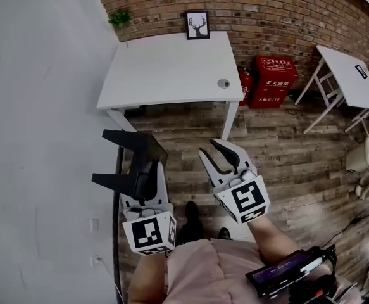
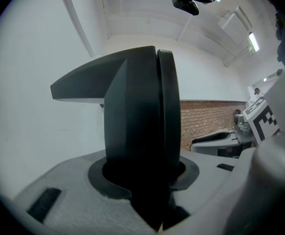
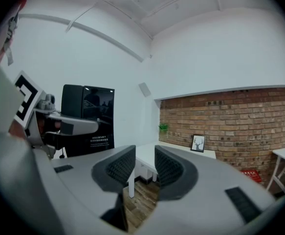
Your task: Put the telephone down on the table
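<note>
The telephone [image 1: 137,154] is a black, flat-bodied set with a wedge-shaped foot, held out over the wooden floor. My left gripper [image 1: 147,170] is shut on its lower part. In the left gripper view the telephone [image 2: 137,111] stands upright between the jaws and fills the middle. My right gripper [image 1: 225,154] hangs beside it on the right, open, with nothing between its ribbed pads [image 3: 169,168]. The right gripper view shows the telephone [image 3: 88,116] off to the left. The white table [image 1: 171,68] stands ahead against the brick wall, beyond both grippers.
On the table's far edge stand a framed deer picture [image 1: 197,25] and a small green plant [image 1: 119,18]; a round grey disc [image 1: 223,83] lies near its right front corner. A red fire-extinguisher box [image 1: 275,81] sits on the floor. A second white table [image 1: 352,75] stands at right.
</note>
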The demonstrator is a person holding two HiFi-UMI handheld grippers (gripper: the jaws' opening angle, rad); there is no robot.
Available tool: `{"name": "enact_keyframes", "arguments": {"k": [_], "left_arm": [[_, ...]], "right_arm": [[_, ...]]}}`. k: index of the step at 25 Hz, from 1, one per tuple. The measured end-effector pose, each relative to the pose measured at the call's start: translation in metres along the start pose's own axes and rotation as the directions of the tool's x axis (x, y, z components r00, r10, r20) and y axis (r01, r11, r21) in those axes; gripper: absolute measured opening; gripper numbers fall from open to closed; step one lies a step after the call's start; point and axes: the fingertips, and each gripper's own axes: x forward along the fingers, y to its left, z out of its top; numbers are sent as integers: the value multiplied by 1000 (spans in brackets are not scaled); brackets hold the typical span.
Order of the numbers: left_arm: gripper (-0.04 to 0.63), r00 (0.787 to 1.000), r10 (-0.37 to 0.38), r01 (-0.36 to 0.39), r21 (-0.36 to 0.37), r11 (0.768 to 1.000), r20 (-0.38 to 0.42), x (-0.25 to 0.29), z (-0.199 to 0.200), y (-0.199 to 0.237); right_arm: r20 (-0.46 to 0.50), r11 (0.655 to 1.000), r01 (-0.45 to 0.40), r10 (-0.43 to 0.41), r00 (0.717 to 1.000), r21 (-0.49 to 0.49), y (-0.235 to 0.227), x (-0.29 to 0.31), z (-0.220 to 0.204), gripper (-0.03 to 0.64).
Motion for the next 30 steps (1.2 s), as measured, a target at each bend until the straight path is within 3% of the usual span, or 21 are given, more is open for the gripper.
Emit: {"name": "enact_keyframes", "arguments": {"k": [7,14,17,23,28,30], "left_arm": [[164,990,-143,143,17,990,5,68,11,49],[164,930,-368,368,60,928,1,115,28,77],[164,882,-471,469,94,878,0,127,39,75],[164,760,-650,644,150,751,-8,150,51,68],[164,640,-768,759,169,629,-21,168,52,55],[164,596,-802,799,132,586,-44,176,47,48]], "right_arm": [[12,997,-73,73,997,-5,5,80,19,161],[61,992,-118,120,991,-42,10,135,42,190],[76,989,-141,144,987,-44,10,151,51,198],[78,975,-223,224,971,-21,10,178,57,251],[69,953,-303,303,951,-7,-1,201,51,316],[60,931,-366,365,929,-3,-3,208,47,322]]}}
